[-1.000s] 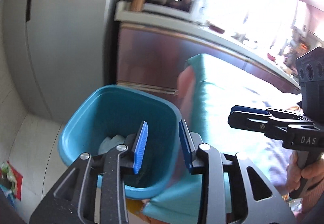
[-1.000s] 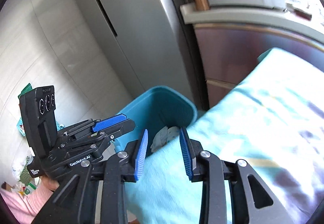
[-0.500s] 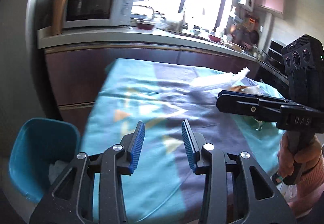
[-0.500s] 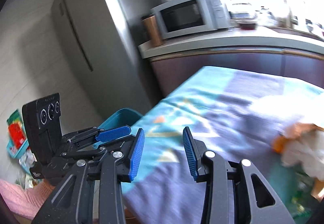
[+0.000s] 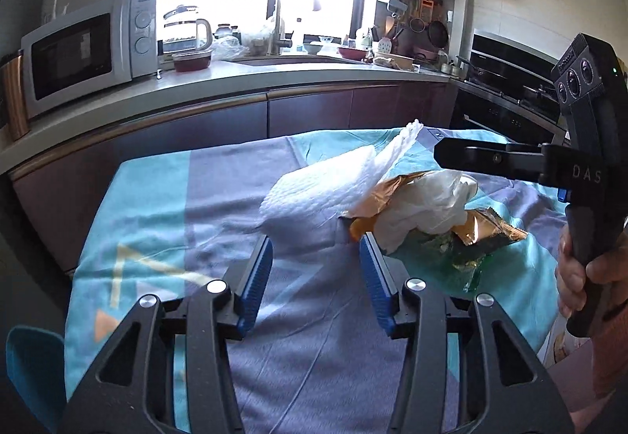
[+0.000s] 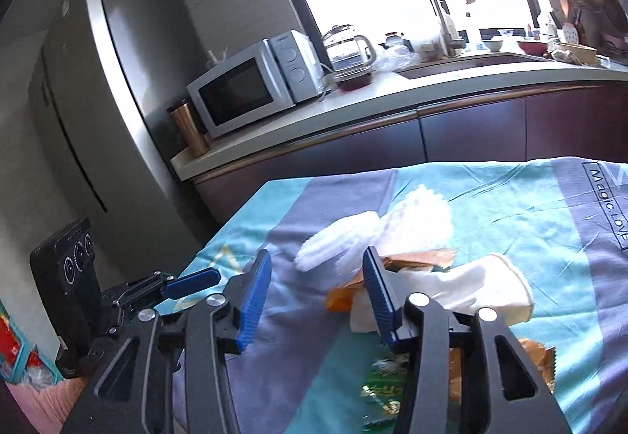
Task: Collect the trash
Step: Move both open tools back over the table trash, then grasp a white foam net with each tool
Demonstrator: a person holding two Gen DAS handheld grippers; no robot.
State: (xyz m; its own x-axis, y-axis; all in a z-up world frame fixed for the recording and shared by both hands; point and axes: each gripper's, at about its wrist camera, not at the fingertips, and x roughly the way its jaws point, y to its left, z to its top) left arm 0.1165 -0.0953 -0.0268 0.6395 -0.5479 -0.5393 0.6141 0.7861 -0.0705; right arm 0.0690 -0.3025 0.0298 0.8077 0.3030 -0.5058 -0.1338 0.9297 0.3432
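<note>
Left: blue bin (image 5: pixel 31 367) at the lower-left edge, beside the cloth-covered worktop (image 5: pixel 157 206). Centre: left claw (image 5: pixel 316 273), jaws apart and just opening, nothing between them. Beyond it: trash pile, namely paper towel (image 5: pixel 322 186), white plastic bag (image 5: pixel 428 206) and gold wrapper (image 5: pixel 486 230). Right: right claw (image 6: pixel 316 289), likewise apart, opening, empty, above the pile's near edge.

Home kitchen. Long countertop (image 5: pixel 243 81) over dark cabinet fronts carries a microwave (image 5: pixel 82 49), glass kettle (image 5: pixel 186 28), sink with tall faucet (image 6: pixel 445 6) under a bright window. Steel fridge (image 6: pixel 117 88) at the counter's end, built-in oven (image 5: pixel 506 81) opposite, utensils hanging on the wall. Table with a teal-and-purple cloth (image 5: pixel 165 198) in front.
</note>
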